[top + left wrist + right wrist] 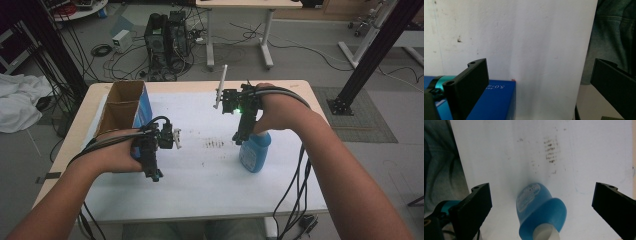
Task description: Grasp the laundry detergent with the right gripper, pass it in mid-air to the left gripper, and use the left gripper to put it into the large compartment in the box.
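Note:
A blue bottle (pixel 255 152) with a white cap (pixel 546 235) stands on the white sheet (pixel 200 170) at the right of the table. My right gripper (pixel 240 138) hovers just above it, open. In the right gripper view the bottle (pixel 536 205) sits low between the wide-apart jaws of the right gripper (pixel 542 187), touching neither. My left gripper (pixel 154 174) is held over the sheet at the left, next to an open cardboard box (pixel 122 107) with a blue side. In the left gripper view the left gripper (pixel 540 62) is open with nothing between its jaws, and the blue box (pixel 494 100) lies at lower left.
Dark smudges (pixel 215 144) mark the middle of the sheet. A white rod (pixel 220 87) sticks up by the right gripper. Cables trail from both grippers off the front edge. Beyond the table stand computer towers (pixel 167 45) and another table's legs (pixel 265 35).

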`<move>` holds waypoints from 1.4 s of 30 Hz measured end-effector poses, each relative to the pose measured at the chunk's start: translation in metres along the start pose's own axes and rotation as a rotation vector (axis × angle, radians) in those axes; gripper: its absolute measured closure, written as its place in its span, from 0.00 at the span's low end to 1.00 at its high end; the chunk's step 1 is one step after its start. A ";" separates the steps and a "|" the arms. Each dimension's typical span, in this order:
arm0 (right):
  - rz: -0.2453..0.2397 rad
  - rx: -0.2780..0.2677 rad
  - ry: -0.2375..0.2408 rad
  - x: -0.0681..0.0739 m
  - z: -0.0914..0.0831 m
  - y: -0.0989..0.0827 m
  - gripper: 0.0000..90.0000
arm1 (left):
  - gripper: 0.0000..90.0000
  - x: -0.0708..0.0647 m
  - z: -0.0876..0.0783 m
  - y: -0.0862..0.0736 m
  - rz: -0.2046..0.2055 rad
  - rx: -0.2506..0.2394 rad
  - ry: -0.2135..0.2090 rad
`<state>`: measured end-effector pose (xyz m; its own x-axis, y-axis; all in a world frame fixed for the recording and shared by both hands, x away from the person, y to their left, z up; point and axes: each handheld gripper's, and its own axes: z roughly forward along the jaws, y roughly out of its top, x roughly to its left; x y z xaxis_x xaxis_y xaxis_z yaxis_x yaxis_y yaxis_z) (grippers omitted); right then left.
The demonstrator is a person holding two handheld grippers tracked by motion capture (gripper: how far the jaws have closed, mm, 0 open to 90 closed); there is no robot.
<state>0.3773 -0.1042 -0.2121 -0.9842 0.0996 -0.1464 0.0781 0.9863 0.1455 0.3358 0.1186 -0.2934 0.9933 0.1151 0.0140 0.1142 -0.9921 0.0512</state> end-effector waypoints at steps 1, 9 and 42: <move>0.025 -0.028 0.005 0.000 0.000 0.000 0.02 | 0.02 0.000 0.000 0.000 0.005 0.003 0.000; 0.169 -0.338 0.009 -0.003 -0.005 -0.009 0.02 | 0.02 -0.002 -0.002 -0.002 0.002 -0.001 0.008; 0.709 -0.750 -0.249 0.008 0.005 -0.167 0.02 | 0.02 -0.001 0.001 0.005 0.021 0.001 0.001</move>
<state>0.3573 -0.2676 -0.2425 -0.6852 0.7279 0.0251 0.4199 0.3667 0.8302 0.3350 0.1137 -0.2942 0.9954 0.0941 0.0163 0.0932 -0.9944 0.0501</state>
